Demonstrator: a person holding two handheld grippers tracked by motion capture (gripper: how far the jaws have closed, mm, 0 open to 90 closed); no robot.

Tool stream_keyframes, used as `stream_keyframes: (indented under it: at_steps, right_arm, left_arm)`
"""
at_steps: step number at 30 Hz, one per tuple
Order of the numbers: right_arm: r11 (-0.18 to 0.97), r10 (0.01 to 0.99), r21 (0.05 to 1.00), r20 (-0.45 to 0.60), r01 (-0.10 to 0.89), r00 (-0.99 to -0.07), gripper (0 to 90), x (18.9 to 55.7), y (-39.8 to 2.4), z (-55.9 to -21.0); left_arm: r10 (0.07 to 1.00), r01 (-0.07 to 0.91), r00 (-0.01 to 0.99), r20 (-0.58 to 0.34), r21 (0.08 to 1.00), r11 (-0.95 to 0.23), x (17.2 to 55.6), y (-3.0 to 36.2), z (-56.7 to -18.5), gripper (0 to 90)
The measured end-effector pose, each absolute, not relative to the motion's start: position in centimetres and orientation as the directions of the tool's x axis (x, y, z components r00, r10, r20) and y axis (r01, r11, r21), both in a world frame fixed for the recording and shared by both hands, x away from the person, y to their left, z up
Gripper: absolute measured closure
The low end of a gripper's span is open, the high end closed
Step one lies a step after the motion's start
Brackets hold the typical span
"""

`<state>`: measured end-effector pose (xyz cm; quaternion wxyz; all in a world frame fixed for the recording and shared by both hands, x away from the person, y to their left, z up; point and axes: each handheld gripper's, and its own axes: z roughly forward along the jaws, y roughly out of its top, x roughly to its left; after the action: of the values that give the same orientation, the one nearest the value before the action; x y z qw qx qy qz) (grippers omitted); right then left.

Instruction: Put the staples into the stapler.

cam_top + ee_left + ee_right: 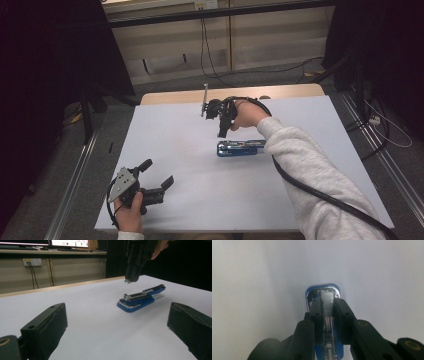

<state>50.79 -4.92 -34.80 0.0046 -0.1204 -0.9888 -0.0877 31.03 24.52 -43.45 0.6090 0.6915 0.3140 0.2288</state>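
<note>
Blue and chrome, one stapler (241,148) lies on the white table (175,135) right of centre, its long axis running left to right in the high view, its front end to the left. At near left the left gripper (157,176) rests low in one hand, jaws spread wide on nothing. Further right the right gripper (223,131) points down over the stapler's front end, jaws narrow around a strip of staples (327,302).
</note>
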Motion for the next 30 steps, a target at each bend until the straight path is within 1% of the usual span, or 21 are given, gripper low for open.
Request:
stream_keyframes:
  at_steps: [9,30]
  right_arm:
    - [0.955,0.243,0.167,0.036,0.246,-0.969,79.2,50.7,-5.1,-35.6]
    - [0.964,0.211,0.159,0.036,0.214,-0.977,79.2,50.5,-5.3,-37.3]
  left_arm:
    - [0.715,0.156,0.696,-0.069,0.986,-0.057,31.0,24.5,-43.4,2.9]
    - [0.714,0.157,0.697,-0.068,0.986,-0.059,31.0,24.5,-43.5,2.9]
